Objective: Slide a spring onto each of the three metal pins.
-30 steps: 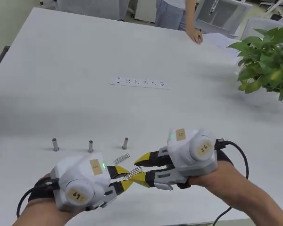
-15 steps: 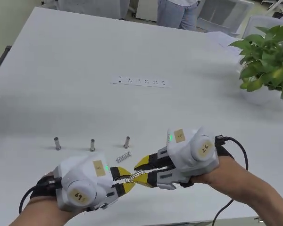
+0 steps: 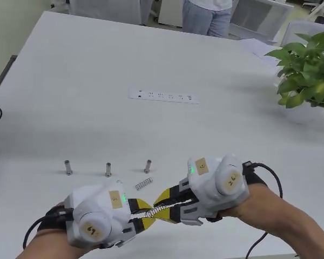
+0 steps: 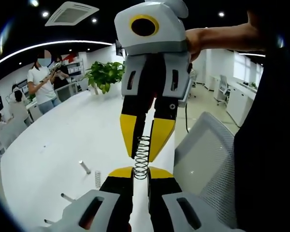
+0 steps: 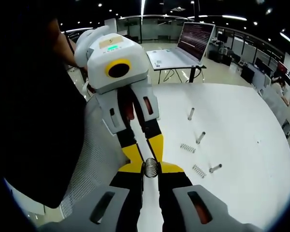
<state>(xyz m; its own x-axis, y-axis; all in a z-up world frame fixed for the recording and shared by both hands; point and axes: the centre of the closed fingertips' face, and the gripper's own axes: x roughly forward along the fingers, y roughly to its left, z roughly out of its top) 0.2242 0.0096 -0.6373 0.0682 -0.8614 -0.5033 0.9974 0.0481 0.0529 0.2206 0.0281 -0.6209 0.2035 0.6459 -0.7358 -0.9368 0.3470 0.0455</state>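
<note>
0 of 3 pins loaded. As I read it, the step in hand is a 2-handed regrasp of spring 1, before any insertion.

- The held spring (image 4: 142, 155) is bridged between the 2 sets of tips, clear of the table (image 3: 97, 81).
- The left gripper (image 4: 140, 173) is clamped on 1 end of it and the right gripper (image 5: 151, 168) is clamped on the other. They sit nose to nose with the tips close together.
- In the right gripper view the coil's open end shows as a ring right between that gripper's own tips. So the bore runs along the gripper line and isn't aimed at a pin.
- The pins (image 3: 108, 170) are 3 in a row, upright as far as I can tell, and all bare. In the head view they sit just beyond the tips, on the left gripper's side.
- The loose springs (image 5: 187, 148) are 2, lying flat near the pins. 1 of them lies between the tips and the nearest pin.

Next move, my read:
- 1 gripper has to let go so that end of the coil is free.
- The gripper that keeps hold then swings the free end over the nearest pin.
- It lines the coil axis up with the pin and slides the spring down over it.

Watch-outs:
- Keep the clamp light, since a hard squeeze would likely flatten the coil and close the bore.
- The spring may flex or pop out when 1 side releases.
- The loose spring sits in the approach path, and the tips could nudge it or tip a pin.
</note>
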